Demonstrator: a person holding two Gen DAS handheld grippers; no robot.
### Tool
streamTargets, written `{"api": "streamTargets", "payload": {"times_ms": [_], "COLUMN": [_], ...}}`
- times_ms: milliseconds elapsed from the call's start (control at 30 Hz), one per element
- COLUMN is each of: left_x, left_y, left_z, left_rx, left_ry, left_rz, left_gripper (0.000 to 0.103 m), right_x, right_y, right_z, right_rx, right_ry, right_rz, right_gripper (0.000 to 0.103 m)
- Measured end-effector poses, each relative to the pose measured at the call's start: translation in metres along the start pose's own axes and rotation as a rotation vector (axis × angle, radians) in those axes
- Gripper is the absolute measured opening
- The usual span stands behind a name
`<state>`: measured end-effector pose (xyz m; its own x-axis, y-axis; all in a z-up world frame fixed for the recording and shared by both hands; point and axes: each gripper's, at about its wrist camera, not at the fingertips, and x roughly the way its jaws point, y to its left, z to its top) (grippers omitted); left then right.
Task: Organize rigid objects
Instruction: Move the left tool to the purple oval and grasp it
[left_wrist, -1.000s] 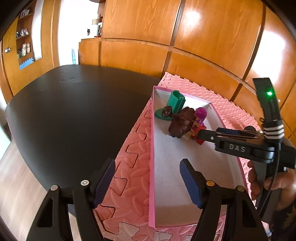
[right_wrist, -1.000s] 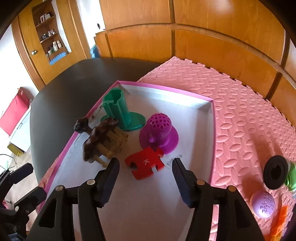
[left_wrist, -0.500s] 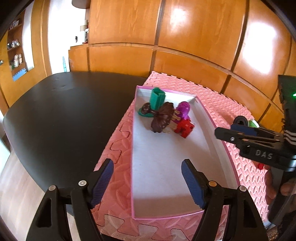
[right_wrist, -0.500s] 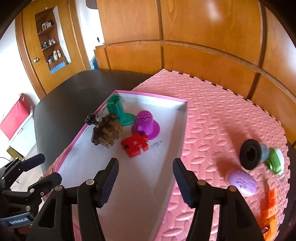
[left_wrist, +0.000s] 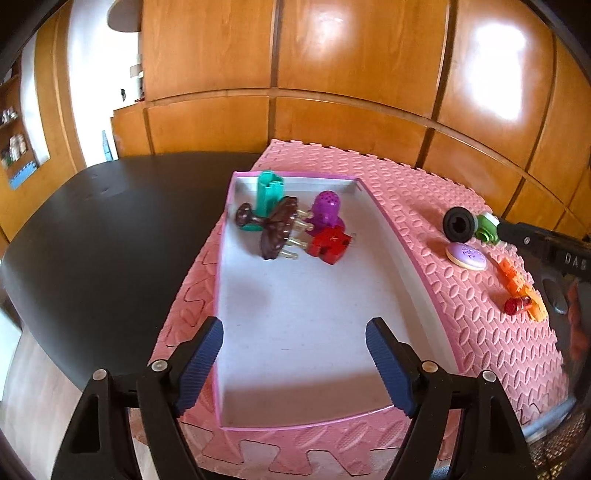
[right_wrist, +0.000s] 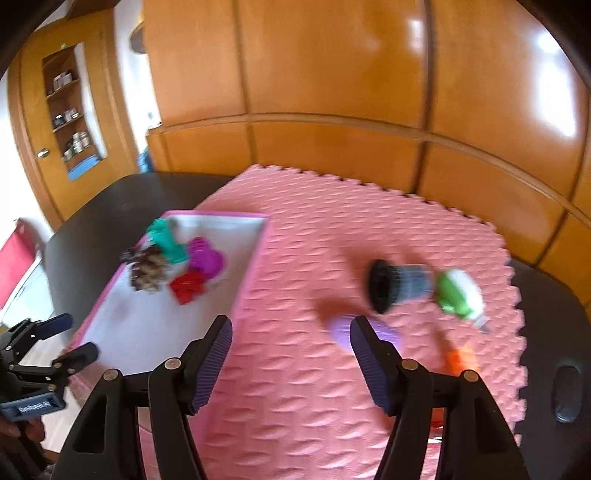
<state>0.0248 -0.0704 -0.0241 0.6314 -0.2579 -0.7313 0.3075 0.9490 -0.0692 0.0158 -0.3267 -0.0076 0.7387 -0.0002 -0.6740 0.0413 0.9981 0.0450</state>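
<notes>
A pink-rimmed white tray (left_wrist: 417, 269) lies on the pink foam mat (left_wrist: 406, 192). At its far end sit a green piece (left_wrist: 269, 190), a brown turtle toy (left_wrist: 275, 230), a purple piece (left_wrist: 325, 210) and a red puzzle piece (left_wrist: 330, 242). On the mat to the right lie a black ring piece (right_wrist: 382, 286), a green-white piece (right_wrist: 458, 293), a lilac disc (right_wrist: 341, 330) and orange pieces (right_wrist: 460, 360). My left gripper (left_wrist: 293, 363) is open and empty over the tray's near end. My right gripper (right_wrist: 290, 360) is open and empty above the mat, near the lilac disc.
The mat rests on a black table (left_wrist: 92, 229) that extends left. Wooden wall panels (left_wrist: 332, 74) stand behind. A small red cylinder (left_wrist: 517, 304) lies by the orange pieces. The left gripper shows in the right wrist view (right_wrist: 44, 354) at the lower left.
My right gripper has pulled back from the tray and swung right over the mat, leaving the red puzzle piece in the tray. My left gripper has turned slightly right.
</notes>
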Motion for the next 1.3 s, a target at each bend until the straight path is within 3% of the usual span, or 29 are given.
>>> {"api": "streamTargets", "payload": {"times_ms": [300, 500, 633, 867, 1300], "left_x": [0.001, 0.002, 0.008, 0.038, 0.120], "left_y": [-0.036, -0.075, -0.107, -0.161, -0.233], "left_z": [0.009, 0.027, 0.041, 0.059, 0.075], "left_rx": [0.094, 0.175, 0.212, 0.272, 0.372], "left_ry": [0.011, 0.001, 0.006, 0.049, 0.144], "left_rz": [-0.020, -0.066, -0.117, -0.167, -0.178], "left_gripper": [0.080, 0.080, 0.088, 0.091, 0.096], "right_x": [-0.016, -0.019, -0.026, -0.028, -0.026], "right_y": [-0.102, -0.159, -0.177, -0.182, -0.181], "right_z": [-0.023, -0.042, -0.049, -0.049, -0.046], "right_rx": [0.261, 0.520, 0.622, 0.661, 0.671], "right_ry": [-0.059, -0.045, -0.041, -0.046, -0.041], "right_rz": [-0.183, -0.243, -0.240, -0.214, -0.169], "right_gripper": [0.067, 0.067, 0.067, 0.067, 0.068]}}
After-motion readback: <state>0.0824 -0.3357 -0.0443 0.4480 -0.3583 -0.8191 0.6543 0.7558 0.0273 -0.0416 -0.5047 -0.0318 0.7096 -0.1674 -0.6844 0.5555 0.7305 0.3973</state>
